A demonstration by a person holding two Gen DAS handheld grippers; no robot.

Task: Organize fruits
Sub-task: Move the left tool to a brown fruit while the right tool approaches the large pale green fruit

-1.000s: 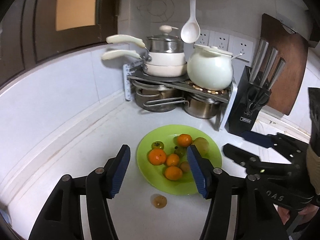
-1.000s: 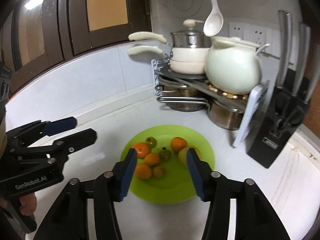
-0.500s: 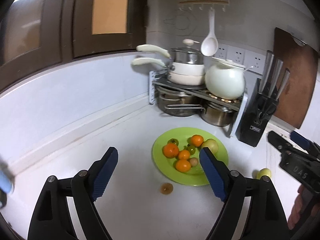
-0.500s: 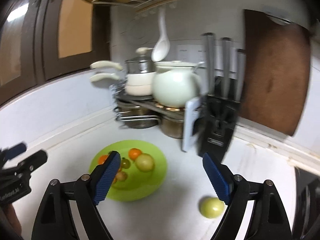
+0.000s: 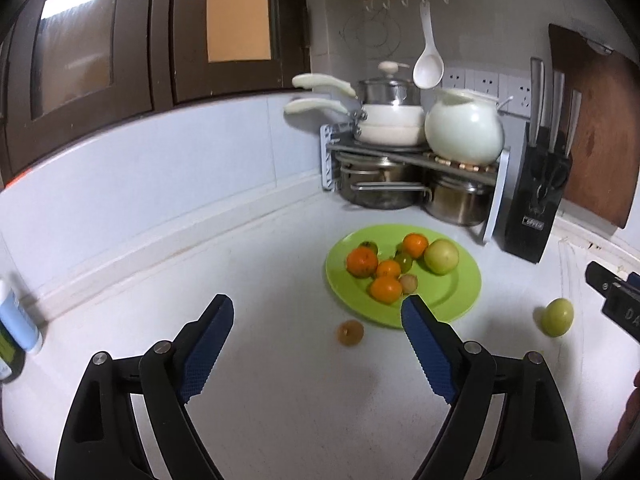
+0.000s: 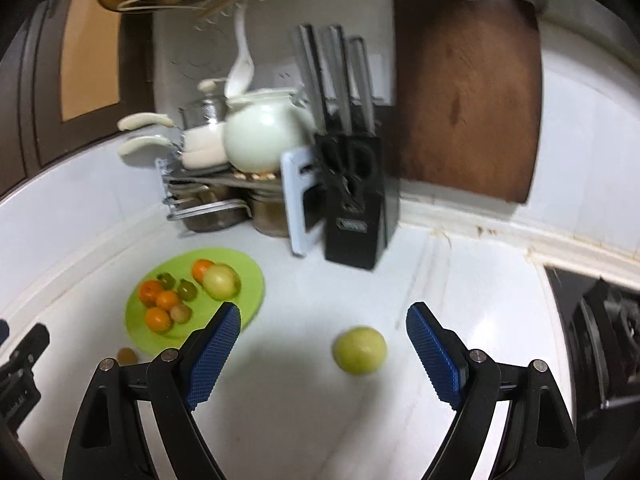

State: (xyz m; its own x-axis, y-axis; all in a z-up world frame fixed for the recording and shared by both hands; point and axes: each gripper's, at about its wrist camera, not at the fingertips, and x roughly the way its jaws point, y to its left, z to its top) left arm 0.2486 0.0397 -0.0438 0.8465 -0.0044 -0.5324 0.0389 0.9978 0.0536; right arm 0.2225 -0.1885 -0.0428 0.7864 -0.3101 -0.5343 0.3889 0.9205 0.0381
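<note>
A green plate (image 5: 460, 296) on the white counter holds several oranges, a green apple (image 5: 441, 256) and small fruits. In front of it lies a small brown fruit (image 5: 351, 333), between and just beyond the tips of my left gripper (image 5: 318, 312), whose jaws are opening with nothing in them. To the plate's right a loose green apple (image 5: 557, 317) rests on the counter. In the right wrist view that apple (image 6: 360, 350) sits just ahead of my right gripper (image 6: 324, 320), right of centre between the wide-open fingers and untouched. The plate (image 6: 248, 280) lies to the left.
A pot rack (image 5: 412, 160) with pans and a white pot fills the back corner. Beside it stand a black knife block (image 6: 352, 208) and a wooden cutting board (image 6: 468, 100). A bottle (image 5: 16, 320) stands at the far left and a stove (image 6: 600, 328) at the right edge.
Both grippers drew back from the plate and their jaws widened. The right wrist view swung right, bringing the loose green apple in front of its fingers.
</note>
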